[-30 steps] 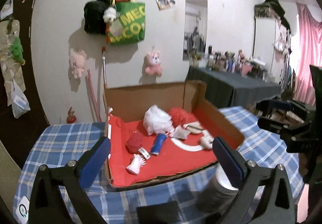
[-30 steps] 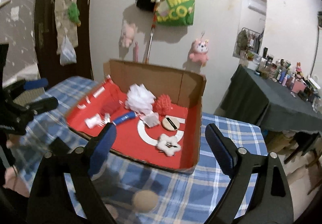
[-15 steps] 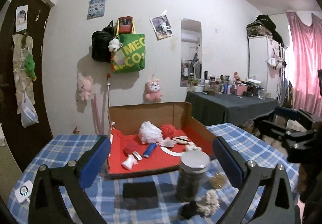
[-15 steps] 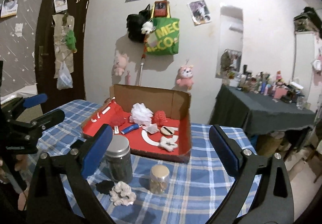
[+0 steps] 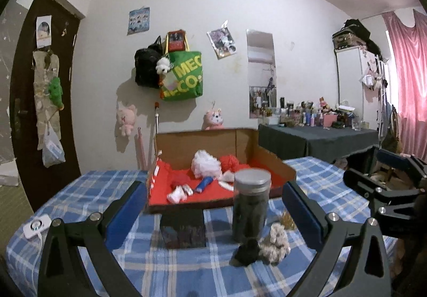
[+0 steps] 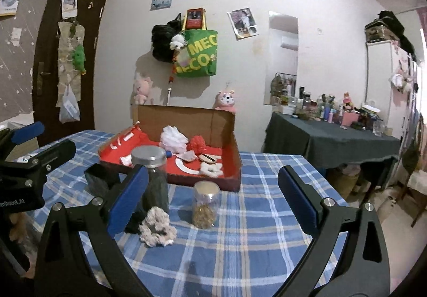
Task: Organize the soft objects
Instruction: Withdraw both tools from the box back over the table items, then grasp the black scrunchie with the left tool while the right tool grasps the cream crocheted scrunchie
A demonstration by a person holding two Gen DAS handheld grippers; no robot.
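Both grippers hang back above the near edge of the checked tablecloth [image 6: 267, 217], jaws spread wide and holding nothing: left gripper [image 5: 213, 206], right gripper [image 6: 213, 190]. It looks like a survey stance before picking.

The soft things are in two spots. A beige scrunchie [image 6: 157, 227] and a black one [image 5: 246, 254] lie touching on the cloth, just in front of the dark jar with the metal lid [image 5: 250, 206]. A white pouf [image 5: 206, 167] and a red pouf [image 6: 197, 143] sit in the red-lined cardboard box [image 6: 226, 131] behind. The small jar [image 6: 205, 203] stands beside the scrunchies, probably a sorting container. The beige scrunchie is the likely first pick.
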